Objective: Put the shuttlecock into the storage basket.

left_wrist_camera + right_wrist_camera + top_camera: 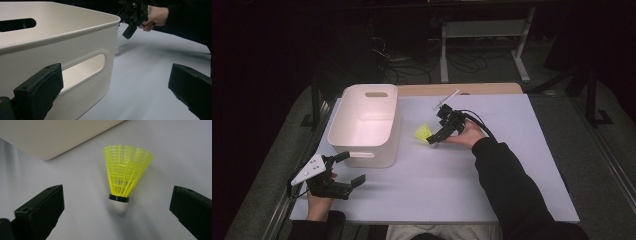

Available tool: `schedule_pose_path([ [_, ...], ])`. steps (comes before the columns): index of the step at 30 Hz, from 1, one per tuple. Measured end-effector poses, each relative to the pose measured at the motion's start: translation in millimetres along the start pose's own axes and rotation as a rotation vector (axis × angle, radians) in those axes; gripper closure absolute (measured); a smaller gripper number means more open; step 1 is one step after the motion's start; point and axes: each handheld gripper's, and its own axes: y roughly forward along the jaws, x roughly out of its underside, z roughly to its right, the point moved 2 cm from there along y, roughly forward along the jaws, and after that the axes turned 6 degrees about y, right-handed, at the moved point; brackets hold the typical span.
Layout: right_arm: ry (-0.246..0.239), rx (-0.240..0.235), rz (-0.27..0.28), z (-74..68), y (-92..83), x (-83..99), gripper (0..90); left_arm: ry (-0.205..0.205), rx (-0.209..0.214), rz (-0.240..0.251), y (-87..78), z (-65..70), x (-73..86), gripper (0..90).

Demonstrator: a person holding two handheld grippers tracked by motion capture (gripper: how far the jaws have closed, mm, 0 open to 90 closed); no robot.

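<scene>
Black jaws of the right tongs (117, 212) stand wide apart in the right gripper view, with a yellow shuttlecock (123, 178) lying on the surface between them, touched by neither. Its white cork end points toward the camera and the mesh skirt fans away. In the high view the shuttlecock (422, 133) lies just beside the right wall of the white bin (363, 126), and the right tongs (438, 137) hover close to it.

To pick it up well, I judge the best hold is across the cork and its dark band, since the skirt would crush or spring out. The tongs should come lower and forward until the cork sits squarely between the pads, then close gently. The bin wall is near, so the far jaw needs room on that side.

Over at the near left corner, the left tongs (348, 169) rest with jaws apart and nothing between them, just beside the bin's front wall with its handle slot (85, 68).

Pale and bare apart from these things, the surface (492, 190) is evenly lit. Beyond it the room is dark, with cables on the floor and a white metal frame (484, 35) at the back.
</scene>
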Motion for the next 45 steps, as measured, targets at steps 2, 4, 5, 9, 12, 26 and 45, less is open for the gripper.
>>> schedule_pose_path([
  [2, 0.002, -0.001, -0.002, 0.4, 1.8, 0.5, 0.0, 0.0, 0.0, 0.0, 0.0, 0.0, 0.0, 0.0],
  [4, 0.0, -0.001, -0.004, 0.4, 3.6, 1.0, 0.0, 0.001, -0.001, -0.001, 0.0, -0.1, 0.0, 0.0],
  [5, -0.002, -0.005, -0.006, 0.4, 4.4, 1.5, 0.0, 0.001, 0.0, -0.001, 0.0, -0.1, 0.0, 0.0],
  [9, 0.003, -0.015, -0.008, 1.8, 9.8, 4.4, 0.0, 0.0, 0.001, -0.001, 0.1, 0.0, 0.1, 0.0],
  [12, 0.008, -0.019, -0.017, 3.8, 13.3, 7.6, 3.9, 0.0, 0.001, -0.002, 0.1, 0.0, 0.1, 0.0],
  [26, 0.015, -0.027, -0.036, 11.0, 25.2, 16.6, 23.5, 0.003, -0.002, -0.001, -0.4, 0.1, 0.0, 0.0],
  [45, 0.037, -0.033, -0.076, 12.7, 29.6, 16.9, 55.9, 0.002, -0.001, -0.001, -0.6, 0.1, 0.1, 0.0],
])
